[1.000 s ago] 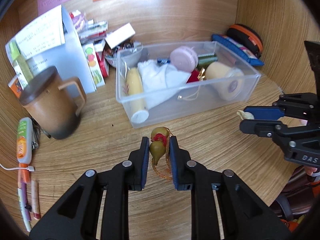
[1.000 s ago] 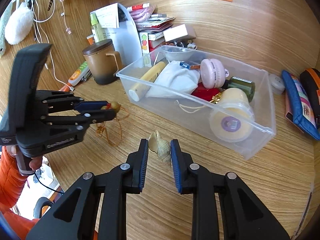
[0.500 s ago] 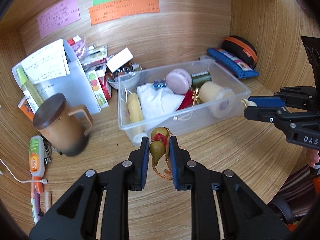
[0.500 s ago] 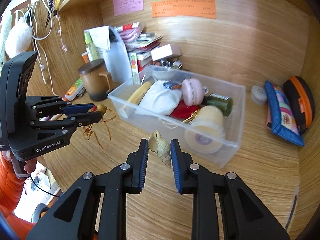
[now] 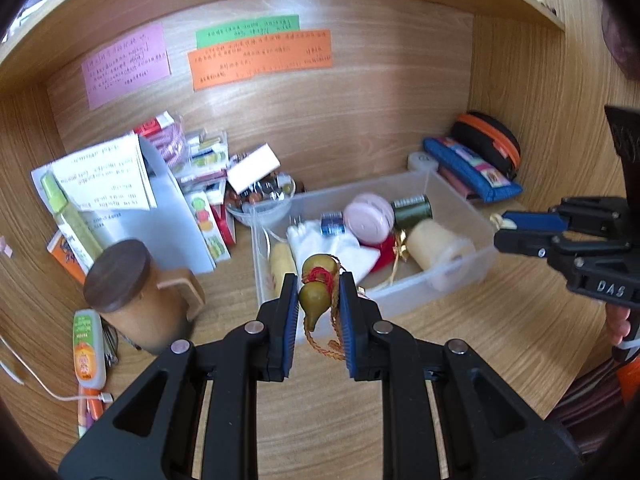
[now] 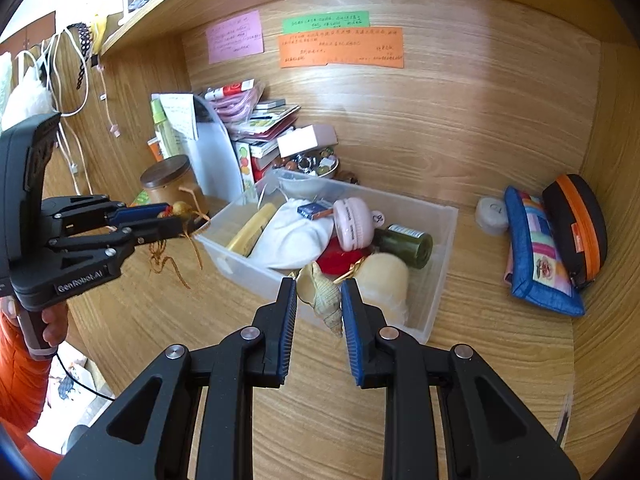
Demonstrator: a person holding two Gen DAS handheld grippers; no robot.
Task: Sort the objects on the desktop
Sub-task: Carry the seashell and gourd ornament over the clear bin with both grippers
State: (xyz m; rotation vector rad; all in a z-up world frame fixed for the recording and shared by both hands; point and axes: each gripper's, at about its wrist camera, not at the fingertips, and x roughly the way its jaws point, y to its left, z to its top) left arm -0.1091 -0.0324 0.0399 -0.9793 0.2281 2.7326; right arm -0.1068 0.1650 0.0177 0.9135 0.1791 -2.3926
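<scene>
My left gripper (image 5: 319,286) is shut on a small olive gourd charm (image 5: 316,296) with a red tie and a hanging tan cord, held above the desk in front of the clear plastic bin (image 5: 460,276). In the right wrist view the same gripper (image 6: 176,218) shows at left with the gourd (image 6: 179,209) at its tips. My right gripper (image 6: 319,294) is shut on a pale spiral seashell (image 6: 324,296), raised over the near edge of the bin (image 6: 438,280). The bin holds a white cloth, a pink round case, a green bottle, a cream roll and a yellow tube.
A brown lidded mug (image 5: 132,300) stands left of the bin, with a paper holder (image 5: 120,184), boxes and a small bowl of trinkets behind. A blue pouch (image 6: 536,252) and a black-and-orange case (image 6: 576,224) lie at right. Wooden walls enclose the desk on three sides.
Both grippers have risen from the desk with the gourd and the shell still held. The bin now appears lower and farther in both views.
</scene>
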